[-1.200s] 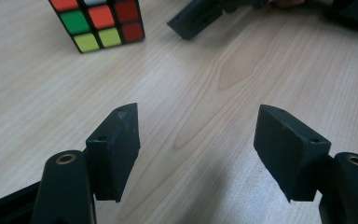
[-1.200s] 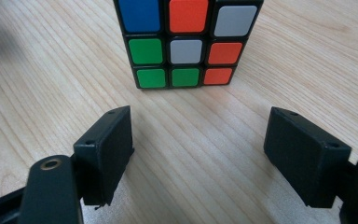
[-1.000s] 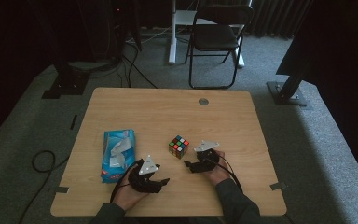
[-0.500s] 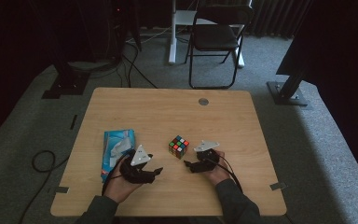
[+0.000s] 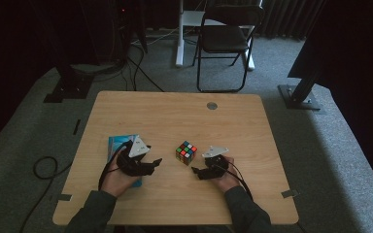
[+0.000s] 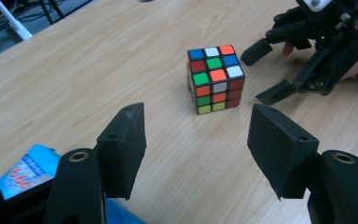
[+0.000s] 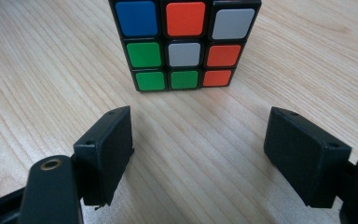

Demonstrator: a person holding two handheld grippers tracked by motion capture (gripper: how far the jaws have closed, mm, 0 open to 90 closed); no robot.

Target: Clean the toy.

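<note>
- Hovering over the blue packet (image 5: pixel 114 145), the left gripper (image 5: pixel 154 164) is released, with bare desk between its parted jaws; it aims at the cube (image 5: pixel 186 152) from the left and does not touch it.
- The right gripper (image 5: pixel 197 172) is released too, resting low just right of the cube, with a gap of wood before its pads (image 7: pixel 107 149).
- The cube sits flat near the middle of the desk (image 5: pixel 175 111), between the two grippers. It has no long axis; one vertical edge faces the person in the high view.
- The packet is mostly covered by the left hand (image 5: pixel 119 177), and its print is too dim to read. The right gripper view cuts off the cube's top.
- Against a second ago, the left gripper has lifted and shifted left over the packet; the right one and the cube are as they were.
</note>
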